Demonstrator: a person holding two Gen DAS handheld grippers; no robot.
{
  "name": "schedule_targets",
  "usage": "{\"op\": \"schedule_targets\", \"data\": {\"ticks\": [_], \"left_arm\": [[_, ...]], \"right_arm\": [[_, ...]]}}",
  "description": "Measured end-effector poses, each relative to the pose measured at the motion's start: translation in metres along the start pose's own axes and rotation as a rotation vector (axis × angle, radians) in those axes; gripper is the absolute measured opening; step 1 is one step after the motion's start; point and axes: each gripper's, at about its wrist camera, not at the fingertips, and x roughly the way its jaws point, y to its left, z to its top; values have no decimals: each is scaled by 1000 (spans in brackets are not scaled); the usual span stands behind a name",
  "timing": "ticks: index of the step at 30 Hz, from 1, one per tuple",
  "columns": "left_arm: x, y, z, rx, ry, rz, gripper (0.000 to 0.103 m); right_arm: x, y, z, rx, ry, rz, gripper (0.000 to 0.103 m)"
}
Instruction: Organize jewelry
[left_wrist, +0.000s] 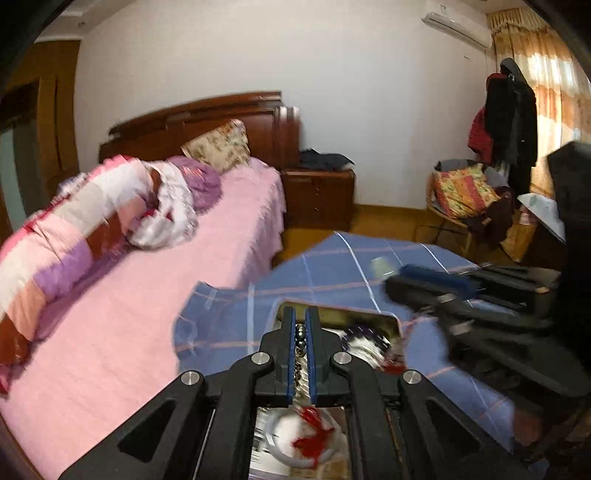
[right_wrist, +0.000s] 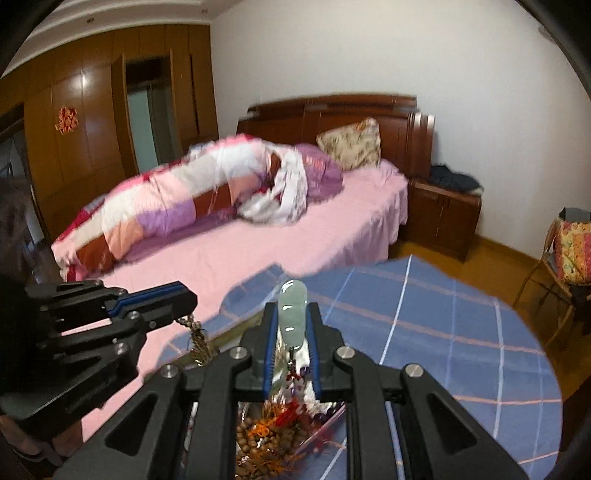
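My left gripper (left_wrist: 301, 314) is shut on a string of dark round beads (left_wrist: 301, 341) that runs back between its blue pads. In the right wrist view that left gripper (right_wrist: 190, 295) sits at the left, with the bead string and its tassel (right_wrist: 199, 339) dangling from the tip. My right gripper (right_wrist: 292, 308) is shut on a pale green jade piece (right_wrist: 291, 295), which stands up between the pads with a beaded cord hanging below. Both hover over an open gold tin (left_wrist: 369, 317) that holds more jewelry. The right gripper (left_wrist: 402, 280) shows blurred at the right of the left wrist view.
The tin rests on a table with a blue plaid cloth (right_wrist: 443, 332). In it lie a white bangle with red thread (left_wrist: 295, 443) and brown beads with red tassels (right_wrist: 266, 432). A pink bed (right_wrist: 258, 251) lies beyond, and a chair with clothes (left_wrist: 465, 195) stands at the right.
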Motion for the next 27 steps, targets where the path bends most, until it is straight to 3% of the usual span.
{"op": "schedule_targets", "data": {"ticks": [7, 8, 12, 13, 14, 15, 16, 17, 19, 27], "left_arm": [[11, -17, -16, 18, 46, -55, 4], [10, -20, -17, 27, 44, -55, 5], [12, -21, -20, 22, 67, -13, 8], [13, -20, -21, 19, 69, -6, 17], [12, -20, -22, 15, 69, 11, 35], [10, -18, -23, 9, 61, 30, 46], [6, -17, -24, 1, 44, 53, 69], [1, -15, -25, -9, 20, 69, 80], [-8, -15, -26, -15, -18, 53, 80], [-21, -12, -26, -41, -27, 92, 80]], "right_arm": [[20, -10, -24, 7, 97, 29, 22], [21, -11, -24, 10, 104, 27, 37], [9, -26, -28, 60, 95, 18, 66], [6, -29, -28, 67, 91, 11, 69], [2, -31, -29, 70, 88, 5, 70], [-2, -33, -30, 72, 89, -4, 70], [-4, -35, -30, 74, 93, -14, 70], [-9, -37, -31, 79, 94, -24, 73], [-15, -40, -31, 88, 89, -35, 78], [-35, -33, -33, 88, 62, -25, 82]]}}
